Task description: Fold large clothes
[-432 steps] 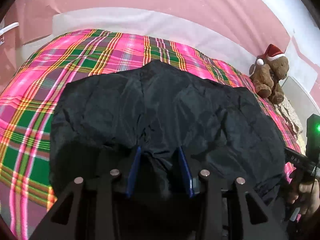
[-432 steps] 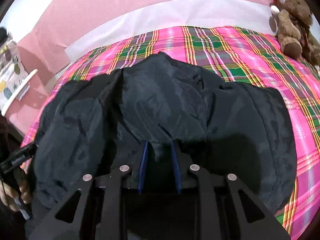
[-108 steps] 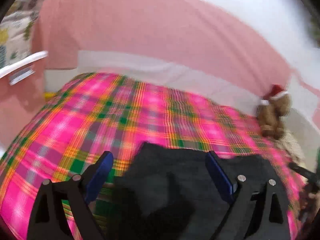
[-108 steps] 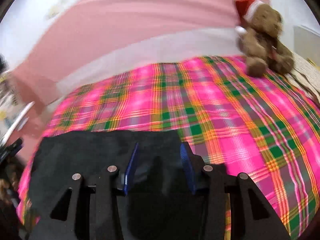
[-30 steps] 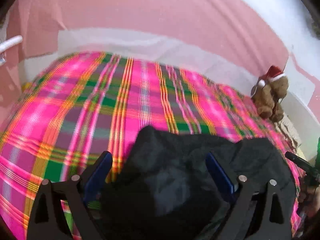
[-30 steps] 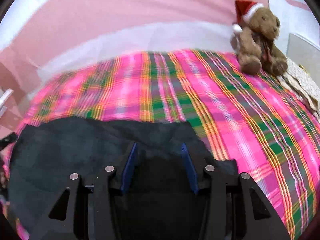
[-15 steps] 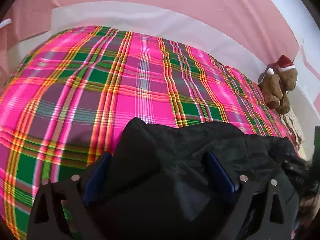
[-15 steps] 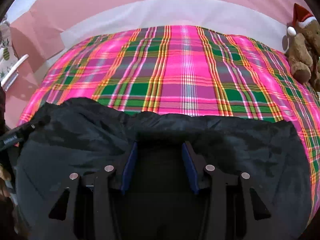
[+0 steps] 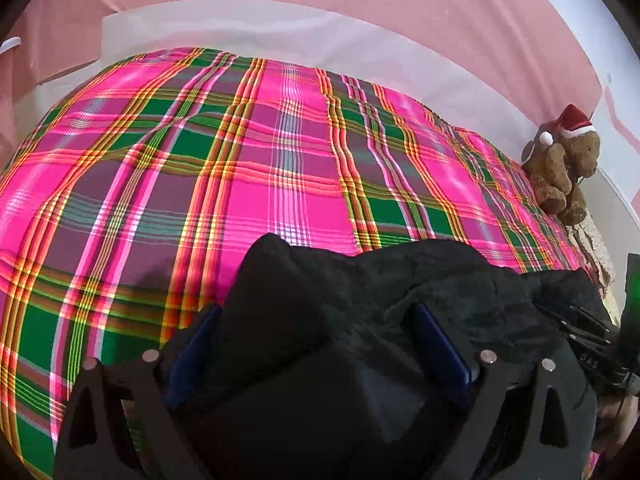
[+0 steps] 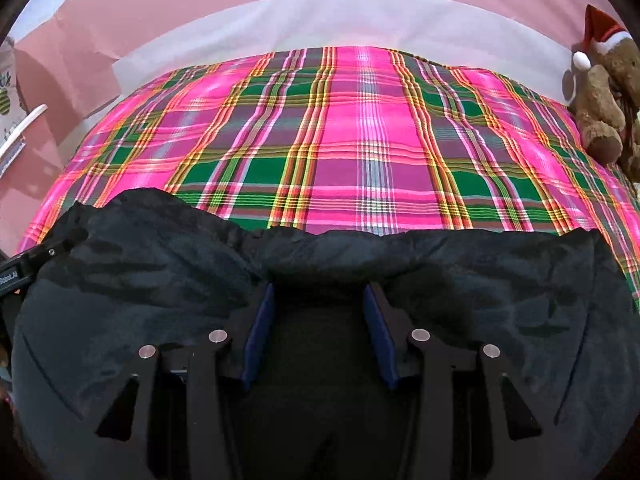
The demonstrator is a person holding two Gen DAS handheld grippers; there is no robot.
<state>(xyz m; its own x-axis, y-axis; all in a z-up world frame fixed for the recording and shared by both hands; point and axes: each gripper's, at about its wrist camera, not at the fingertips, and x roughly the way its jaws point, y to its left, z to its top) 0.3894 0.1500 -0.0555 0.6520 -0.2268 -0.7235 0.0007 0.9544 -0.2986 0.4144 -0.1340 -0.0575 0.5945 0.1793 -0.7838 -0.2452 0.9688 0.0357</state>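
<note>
A black garment (image 10: 480,280) lies bunched at the near edge of a pink-and-green plaid bedspread (image 9: 280,160). The left gripper (image 9: 316,340) stands spread wide, cloth heaped between its fingers; the right gripper (image 10: 320,332) is parted too, over dark fabric. A teddy bear (image 9: 562,164) sits far right.

My work surface is a bed (image 9: 280,184) covered by a pink, green and orange plaid blanket (image 10: 360,140), with a strip of white sheet (image 10: 320,20) showing along its far edge at twelve o'clock. On the blanket, at six o'clock in both wrist views, lies the black garment (image 10: 500,280), bunched and wrinkled. A brown teddy bear (image 9: 560,168) in a red Santa hat sits at the bed's edge at about two o'clock.
</note>
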